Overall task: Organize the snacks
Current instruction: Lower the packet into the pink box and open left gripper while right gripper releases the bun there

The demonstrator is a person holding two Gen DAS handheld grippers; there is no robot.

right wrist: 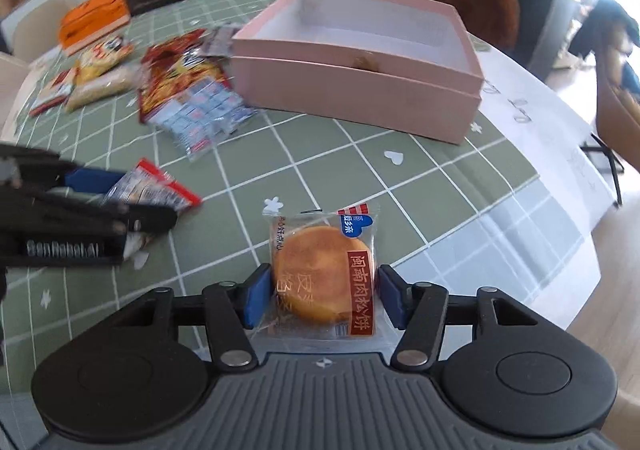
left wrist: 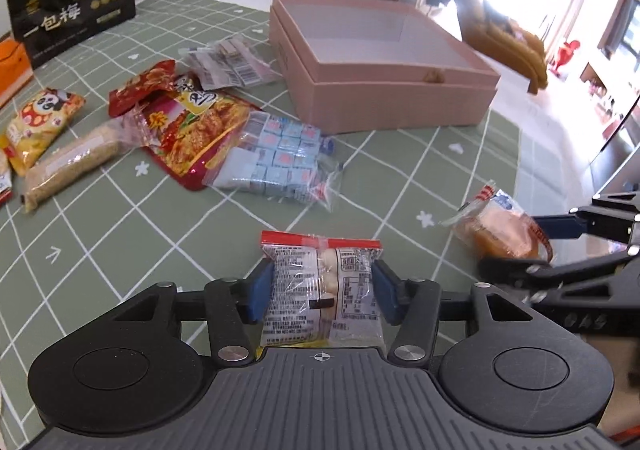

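Snack packets, two gripped, left gripper point(left wrist: 322, 286) holding one point(left wrist: 322, 290), right gripper point(right wrist: 323, 296) one pastry point(right wrist: 324, 278)

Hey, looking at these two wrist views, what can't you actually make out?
- Pink cardboard box: floor hidden behind its near wall, both views.
- Clear white-snack packet: lower end hidden behind left claw body.
- Left pile of snack packets: motion-blurred, right view.
- Black standing pouch: small print unreadable.

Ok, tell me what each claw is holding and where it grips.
Left claw: the clear white-snack packet, pinched across its side edges. Right claw: the round pastry packet, pads at its side edges; firm contact cannot be told.
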